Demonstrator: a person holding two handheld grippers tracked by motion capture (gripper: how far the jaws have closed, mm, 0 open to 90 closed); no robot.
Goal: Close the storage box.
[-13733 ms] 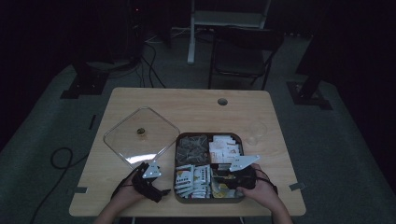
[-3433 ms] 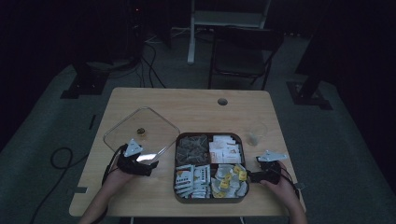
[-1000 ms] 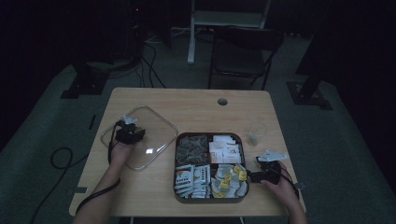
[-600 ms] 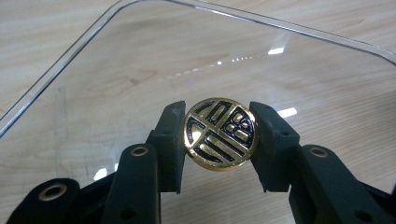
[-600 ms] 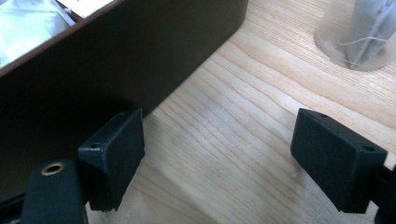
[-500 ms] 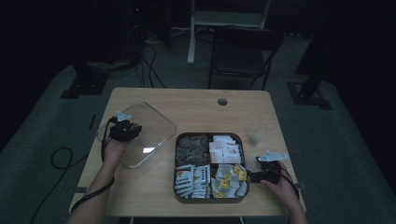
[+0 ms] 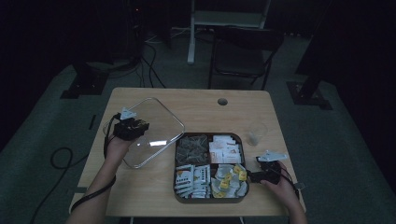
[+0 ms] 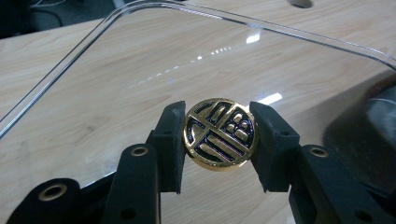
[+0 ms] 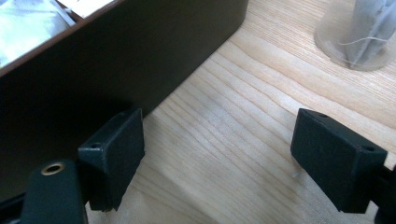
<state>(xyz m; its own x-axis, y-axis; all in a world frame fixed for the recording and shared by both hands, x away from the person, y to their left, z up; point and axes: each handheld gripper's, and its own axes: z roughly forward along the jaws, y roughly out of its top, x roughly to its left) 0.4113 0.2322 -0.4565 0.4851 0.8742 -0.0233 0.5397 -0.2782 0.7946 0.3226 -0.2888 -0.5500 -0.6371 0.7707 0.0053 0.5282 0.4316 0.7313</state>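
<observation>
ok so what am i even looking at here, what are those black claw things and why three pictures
A person sits at a wooden table with a hand-held two-jaw gripper in each hand; no robot arm is involved. The high view comes from a camera above the table. The other two come from cameras riding on each gripper, looking along its black jaws.

The left gripper is shut on the round gold knob of a clear lid, holding it near the table's left side. The right gripper is open and holds nothing, resting beside a dark compartment tray of tea bags and packets. A clear cup with a tea bag in it stands behind it.
</observation>
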